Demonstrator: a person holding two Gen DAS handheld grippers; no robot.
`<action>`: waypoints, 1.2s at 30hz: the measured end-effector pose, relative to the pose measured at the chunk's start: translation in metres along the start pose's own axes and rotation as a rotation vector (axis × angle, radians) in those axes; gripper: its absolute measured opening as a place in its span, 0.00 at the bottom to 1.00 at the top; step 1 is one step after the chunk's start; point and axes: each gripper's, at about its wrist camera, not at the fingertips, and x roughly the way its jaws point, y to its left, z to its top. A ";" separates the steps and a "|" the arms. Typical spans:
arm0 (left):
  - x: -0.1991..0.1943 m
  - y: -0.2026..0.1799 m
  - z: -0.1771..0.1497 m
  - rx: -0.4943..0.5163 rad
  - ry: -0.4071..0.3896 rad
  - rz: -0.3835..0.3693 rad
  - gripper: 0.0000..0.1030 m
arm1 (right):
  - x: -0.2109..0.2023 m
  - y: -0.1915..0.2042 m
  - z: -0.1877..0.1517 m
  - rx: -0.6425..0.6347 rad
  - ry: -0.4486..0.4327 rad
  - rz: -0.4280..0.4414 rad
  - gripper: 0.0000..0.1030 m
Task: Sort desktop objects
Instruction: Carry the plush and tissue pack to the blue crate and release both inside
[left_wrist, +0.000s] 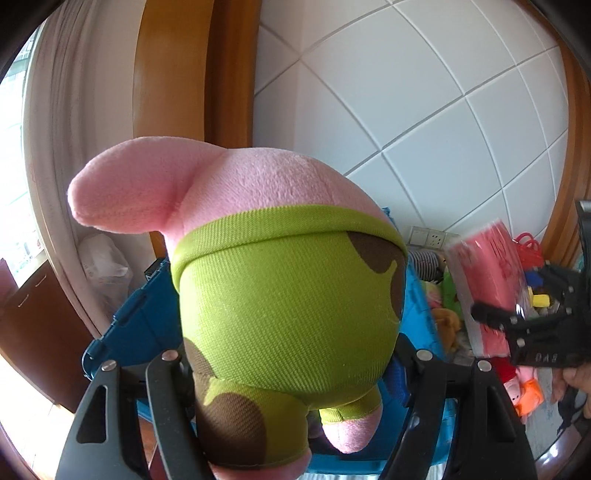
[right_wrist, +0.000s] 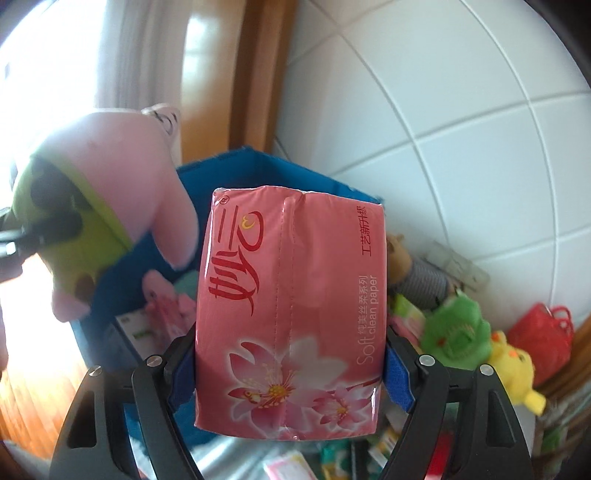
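Observation:
My left gripper (left_wrist: 291, 354) is shut on a pink plush star toy (left_wrist: 280, 288) in green shorts with brown spots and holds it up in the air over a blue storage bin (left_wrist: 136, 325). The toy also shows at the left of the right wrist view (right_wrist: 110, 206). My right gripper (right_wrist: 291, 354) is shut on a pink tissue pack (right_wrist: 291, 310) with flower print, held above the same blue bin (right_wrist: 266, 170). The pack and right gripper show at the right of the left wrist view (left_wrist: 487, 280).
The blue bin holds pink and green packs (right_wrist: 162, 310). To its right lie a green plush (right_wrist: 458, 336), a yellow plush (right_wrist: 517, 369), a striped toy (right_wrist: 424, 277) and a red net bag (right_wrist: 543, 332). A white tiled wall (left_wrist: 424, 110) stands behind, wooden frame (left_wrist: 173, 74) at left.

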 end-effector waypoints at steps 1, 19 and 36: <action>0.004 0.003 -0.001 -0.001 0.004 -0.002 0.72 | 0.004 0.007 0.007 -0.003 -0.004 0.003 0.78; 0.060 0.054 0.006 0.026 0.046 -0.053 0.75 | 0.078 0.062 0.086 0.004 0.021 -0.011 0.78; 0.067 0.056 0.015 0.047 0.028 -0.052 0.92 | 0.101 0.062 0.085 0.005 0.040 -0.044 0.92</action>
